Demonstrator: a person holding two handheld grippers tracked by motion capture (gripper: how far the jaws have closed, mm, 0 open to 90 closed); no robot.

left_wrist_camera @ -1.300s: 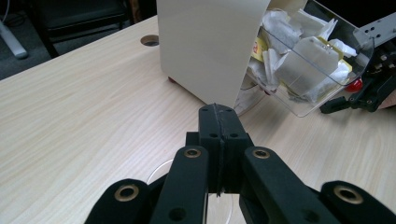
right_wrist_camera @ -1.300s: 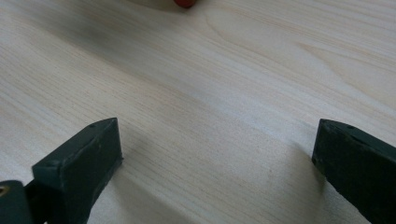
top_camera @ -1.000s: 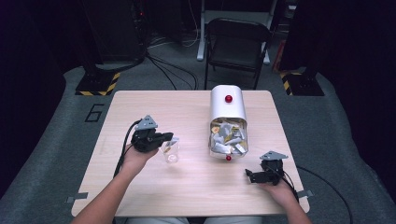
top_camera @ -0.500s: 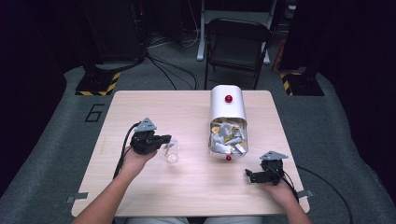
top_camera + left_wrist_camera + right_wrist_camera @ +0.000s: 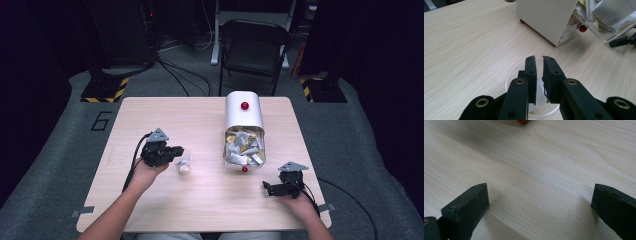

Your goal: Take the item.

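The left tongs (image 5: 539, 82) pinch the clear cup's (image 5: 184, 163) thin, slippery, probably light rim; right tongs (image 5: 539, 205) gape wide, holding nothing.

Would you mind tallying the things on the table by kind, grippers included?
Grippers: 2, left and right
Clear cup: 1
White container of packets: 1
Total: 4
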